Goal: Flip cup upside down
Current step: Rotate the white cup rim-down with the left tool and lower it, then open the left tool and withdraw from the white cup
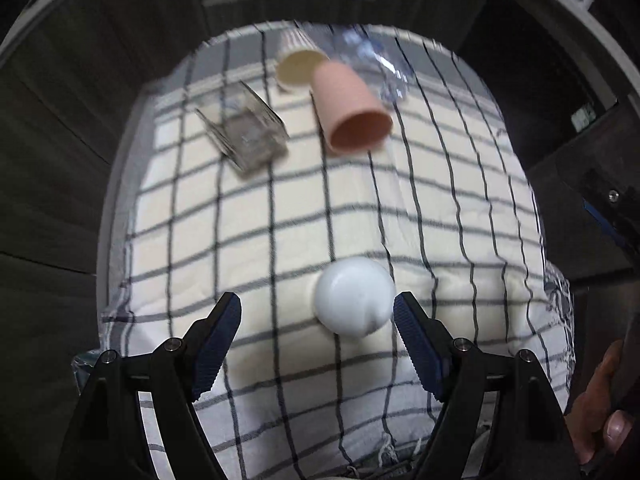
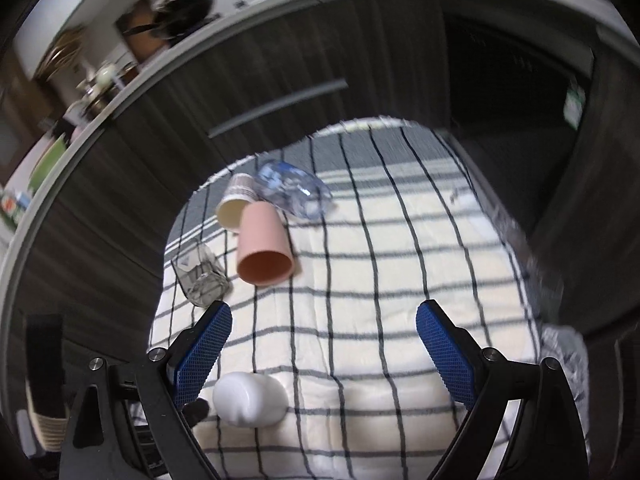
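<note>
A pink cup (image 1: 352, 110) lies on its side on the checked cloth, its open mouth toward me; it also shows in the right wrist view (image 2: 262, 246). A white cup (image 1: 354, 295) stands bottom up on the cloth, just ahead of my left gripper (image 1: 318, 312), closer to its right finger; it also shows low in the right wrist view (image 2: 250, 398), beside the left finger. My left gripper is open and empty. My right gripper (image 2: 324, 326) is open and empty above the cloth, well short of the pink cup.
A paper cup (image 1: 298, 66) lies on its side behind the pink cup, a clear plastic cup (image 1: 372, 62) to its right. A clear square glass (image 1: 246, 132) lies to the left. The checked cloth (image 1: 280, 220) covers a small table. Dark cabinets (image 2: 280, 80) stand behind.
</note>
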Action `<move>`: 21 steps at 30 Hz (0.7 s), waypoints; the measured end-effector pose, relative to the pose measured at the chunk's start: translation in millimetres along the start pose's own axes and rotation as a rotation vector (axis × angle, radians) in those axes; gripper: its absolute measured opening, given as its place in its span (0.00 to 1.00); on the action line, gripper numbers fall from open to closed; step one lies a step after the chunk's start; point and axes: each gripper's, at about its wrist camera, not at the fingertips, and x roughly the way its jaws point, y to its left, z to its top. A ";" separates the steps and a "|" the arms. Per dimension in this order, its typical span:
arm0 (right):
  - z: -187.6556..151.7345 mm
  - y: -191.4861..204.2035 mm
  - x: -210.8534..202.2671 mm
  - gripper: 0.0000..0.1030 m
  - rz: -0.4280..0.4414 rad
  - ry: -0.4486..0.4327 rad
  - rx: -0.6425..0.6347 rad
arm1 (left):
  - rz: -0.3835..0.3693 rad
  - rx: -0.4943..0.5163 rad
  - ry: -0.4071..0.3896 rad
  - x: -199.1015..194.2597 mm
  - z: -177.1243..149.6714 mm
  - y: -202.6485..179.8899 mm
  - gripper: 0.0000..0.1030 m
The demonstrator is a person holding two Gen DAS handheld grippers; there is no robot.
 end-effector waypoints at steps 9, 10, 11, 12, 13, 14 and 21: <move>-2.2 38.5 -24.8 0.91 -0.018 -0.099 -0.176 | 0.126 -0.041 -0.271 -41.5 -17.1 8.6 0.77; -3.4 42.1 -28.2 0.91 -0.019 -0.107 -0.191 | 0.132 -0.048 -0.293 -46.0 -18.8 9.6 0.77; -4.6 45.2 -31.1 0.91 -0.019 -0.115 -0.201 | 0.137 -0.059 -0.317 -51.6 -20.8 10.7 0.77; -6.0 48.6 -35.6 0.91 -0.020 -0.127 -0.215 | 0.141 -0.068 -0.335 -55.8 -22.3 11.8 0.78; -7.4 51.0 -39.3 0.91 -0.021 -0.138 -0.225 | 0.145 -0.078 -0.357 -61.1 -24.5 13.3 0.78; -9.1 52.6 -42.3 0.91 -0.022 -0.147 -0.232 | 0.150 -0.087 -0.382 -66.6 -27.2 14.8 0.79; -19.9 66.3 -62.8 0.91 -0.024 -0.199 -0.278 | 0.173 -0.116 -0.483 -90.8 -41.2 20.6 0.84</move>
